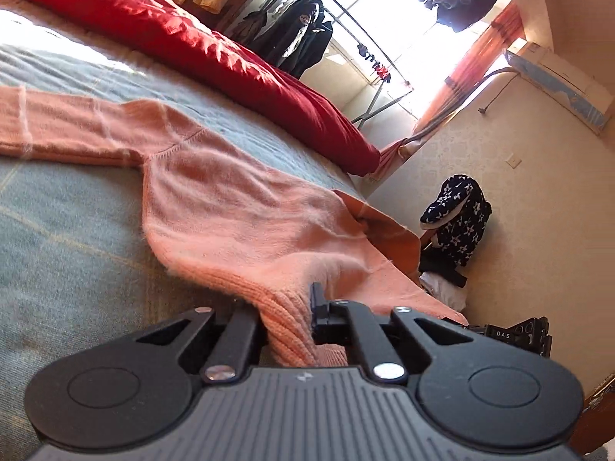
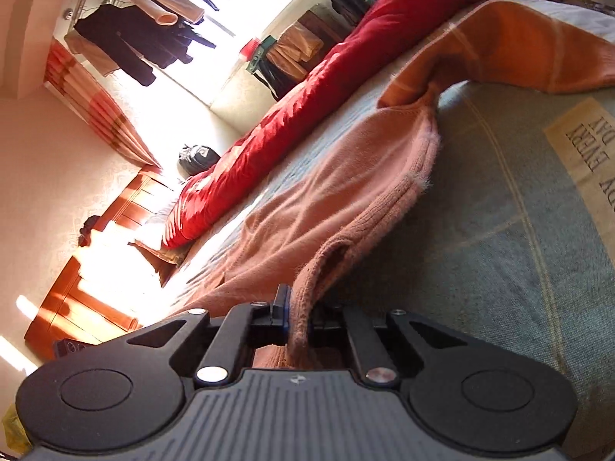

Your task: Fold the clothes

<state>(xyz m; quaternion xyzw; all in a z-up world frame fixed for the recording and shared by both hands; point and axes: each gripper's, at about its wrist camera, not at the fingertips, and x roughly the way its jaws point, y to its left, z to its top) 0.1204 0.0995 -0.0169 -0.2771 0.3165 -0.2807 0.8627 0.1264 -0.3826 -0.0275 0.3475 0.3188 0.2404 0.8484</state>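
Observation:
A fuzzy pink sweater (image 1: 230, 199) lies spread on a grey-blue bed cover (image 1: 69, 238). One sleeve stretches to the left in the left wrist view. My left gripper (image 1: 290, 307) is shut on the sweater's ribbed hem. In the right wrist view the same sweater (image 2: 326, 192) runs up the bed, and my right gripper (image 2: 298, 311) is shut on another part of its ribbed hem, lifting it slightly off the cover (image 2: 480, 230). An orange lining or second layer (image 2: 519, 50) shows at the far end.
A red quilt (image 1: 192, 46) lies along the far side of the bed. Clothes hang on a rack (image 1: 307, 34) by the bright window. A star-patterned dark garment (image 1: 457, 219) is against the wall. A wooden cabinet (image 2: 96, 269) stands beside the bed.

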